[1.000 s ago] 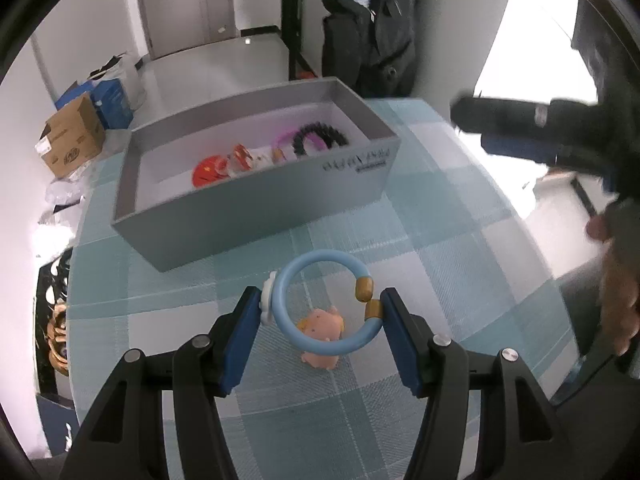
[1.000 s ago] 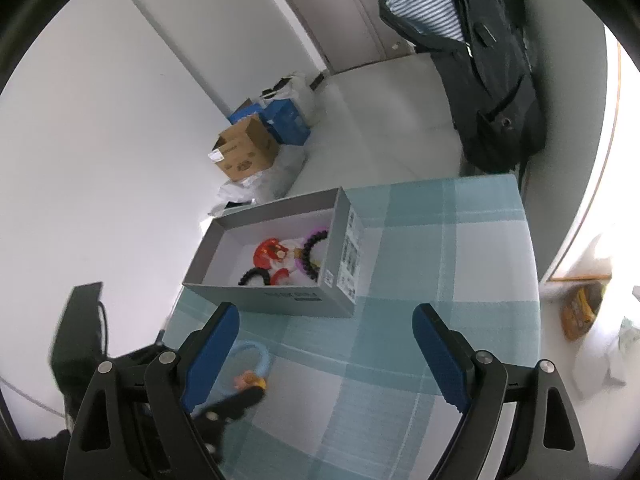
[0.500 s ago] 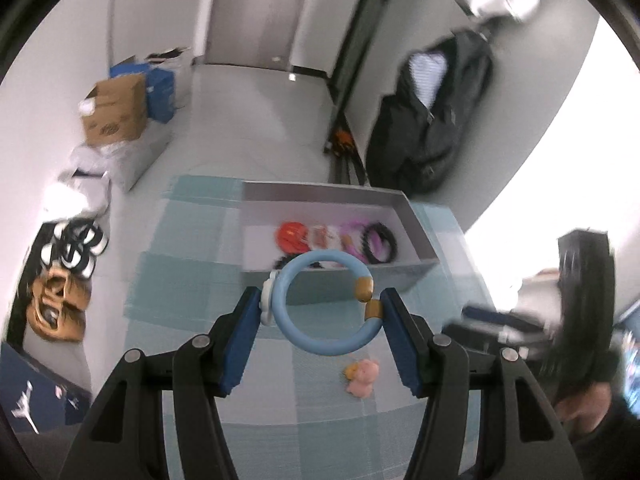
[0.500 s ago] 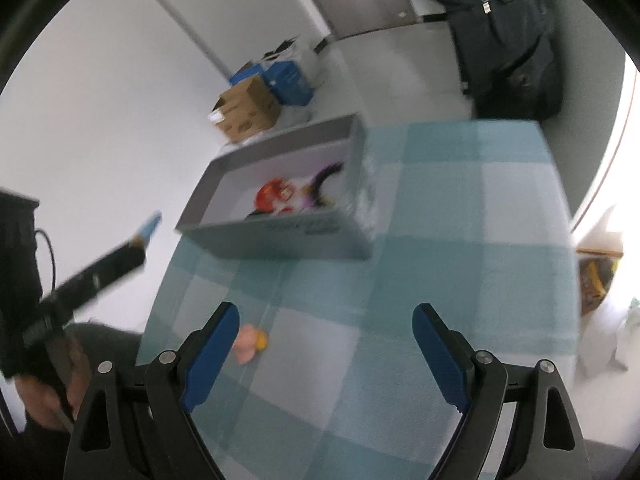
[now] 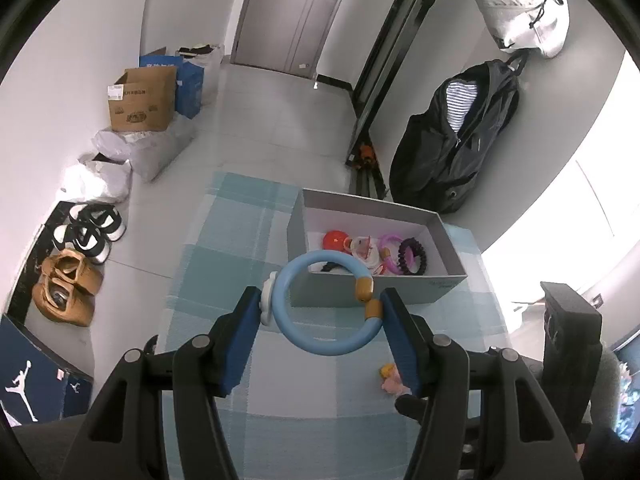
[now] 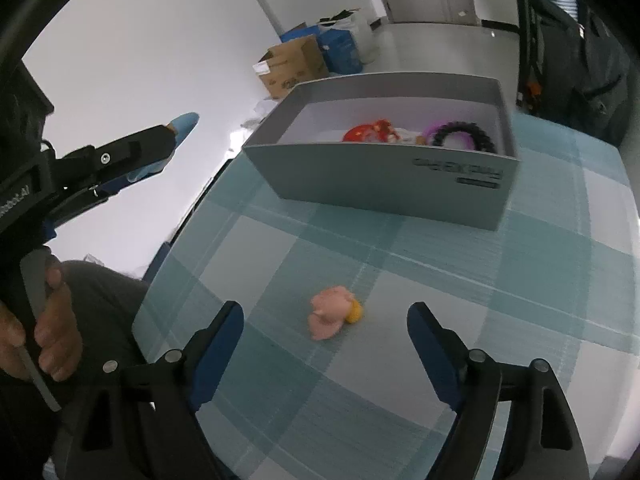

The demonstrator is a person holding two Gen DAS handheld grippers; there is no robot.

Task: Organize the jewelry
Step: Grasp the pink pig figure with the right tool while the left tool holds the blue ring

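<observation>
Between left tool [image 5: 320,312] pads: blue ring [image 5: 320,344]

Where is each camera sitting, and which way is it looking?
Left wrist: sits on the left gripper, high up, looking down past its fingers, shut on the blue ring, at the grey box and checked cloth.
Right wrist: sits on the right gripper, low over the cloth, looking at the pink charm; its fingers are open, and the person's hand shows.
Both see the box, charm and cloth.
</observation>
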